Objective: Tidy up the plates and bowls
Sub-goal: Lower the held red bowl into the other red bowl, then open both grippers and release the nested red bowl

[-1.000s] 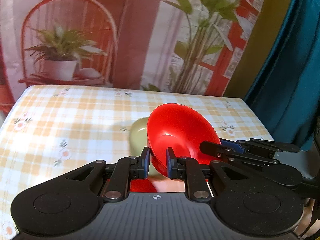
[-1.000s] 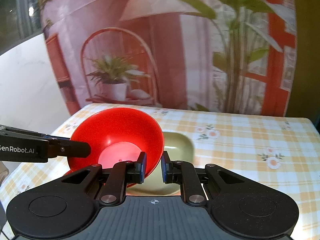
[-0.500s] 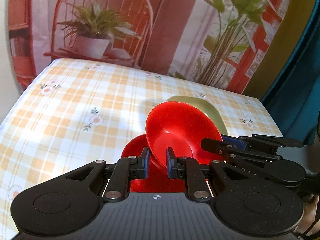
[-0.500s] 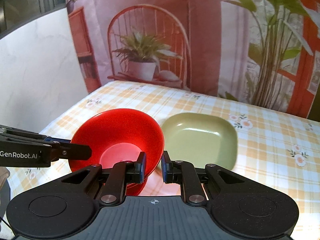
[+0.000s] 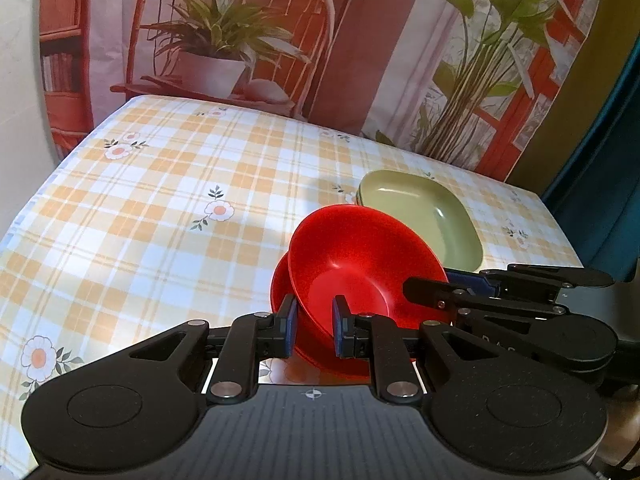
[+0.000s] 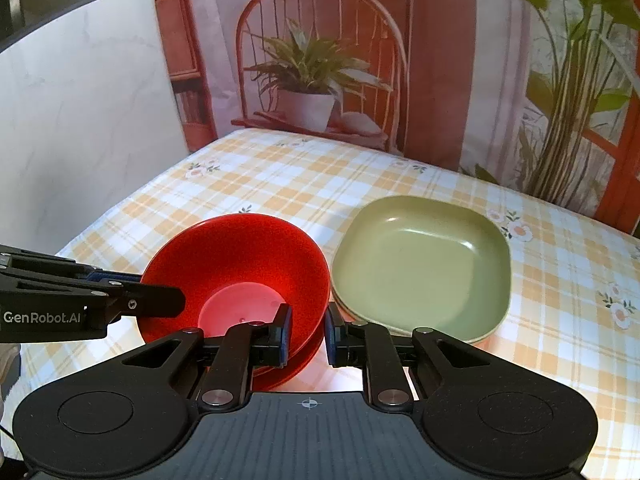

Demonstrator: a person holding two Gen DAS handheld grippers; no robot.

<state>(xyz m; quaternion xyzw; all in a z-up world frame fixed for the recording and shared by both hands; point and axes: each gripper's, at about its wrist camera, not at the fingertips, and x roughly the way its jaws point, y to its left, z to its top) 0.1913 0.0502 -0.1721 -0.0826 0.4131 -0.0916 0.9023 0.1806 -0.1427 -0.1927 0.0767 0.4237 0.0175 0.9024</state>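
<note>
both grippers, left (image 5: 312,330) and right (image 6: 306,334), have their jaws pinching opposite rims of the top red bowl (image 5: 360,264), tilted over a second red bowl (image 6: 296,364) on the desk (image 5: 160,208), beside the green plates (image 6: 420,272). it looks light, stiff and slick; the thin rim is the best hold.

Checked tbl cloth (image 6: 280,184) w/ green plate stack (image 6: 424,268) & lower red bowl (image 5: 280,292).
</note>
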